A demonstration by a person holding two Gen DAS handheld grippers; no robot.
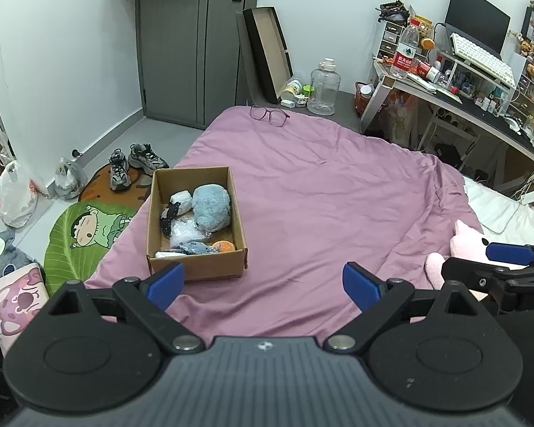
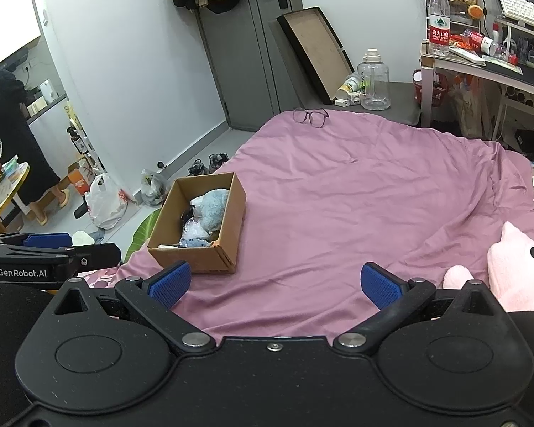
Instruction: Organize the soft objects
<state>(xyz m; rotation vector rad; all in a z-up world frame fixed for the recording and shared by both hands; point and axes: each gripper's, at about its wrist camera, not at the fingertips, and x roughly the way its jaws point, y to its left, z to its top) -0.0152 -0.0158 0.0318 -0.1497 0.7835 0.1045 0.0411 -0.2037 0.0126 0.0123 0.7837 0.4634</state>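
Observation:
An open cardboard box sits on the pink bed cover, left of centre, and shows in the right wrist view too. It holds a fluffy blue plush, a white soft item, a clear bag and an orange piece. A pink plush toy lies at the bed's right edge, also in the right wrist view. My left gripper is open and empty just before the box. My right gripper is open and empty, left of the pink plush.
Glasses lie at the bed's far end. A water jug and a leaning frame stand behind. A cluttered desk is at right. Shoes, bags and mats lie on the floor at left. A person stands far left.

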